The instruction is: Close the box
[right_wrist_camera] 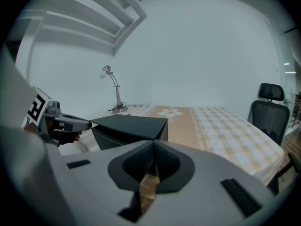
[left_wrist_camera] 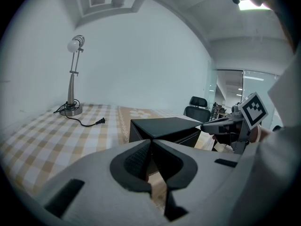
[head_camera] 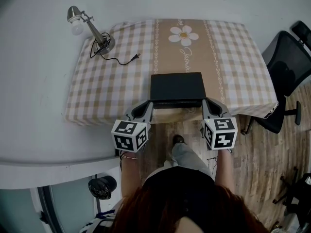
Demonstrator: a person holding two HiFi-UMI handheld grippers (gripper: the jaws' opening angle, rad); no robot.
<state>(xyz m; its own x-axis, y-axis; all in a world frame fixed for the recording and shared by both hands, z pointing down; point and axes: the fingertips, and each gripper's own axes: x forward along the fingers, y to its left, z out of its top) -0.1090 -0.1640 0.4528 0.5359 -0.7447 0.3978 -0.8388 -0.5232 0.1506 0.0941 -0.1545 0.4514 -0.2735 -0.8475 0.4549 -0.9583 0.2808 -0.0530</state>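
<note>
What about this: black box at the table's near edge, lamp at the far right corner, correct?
No. The lamp stands at the far left corner of the table, as the head view shows. The black box is at the near edge.

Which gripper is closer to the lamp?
The left gripper, on the lamp side of the black box; the right gripper sits nearer the chair.

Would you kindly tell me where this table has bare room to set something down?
Bare: the checked cloth right of the black box, and the strip beyond it around the daisy. Crowded: the lamp and cord corner; left tool and right tool flank the box.
</note>
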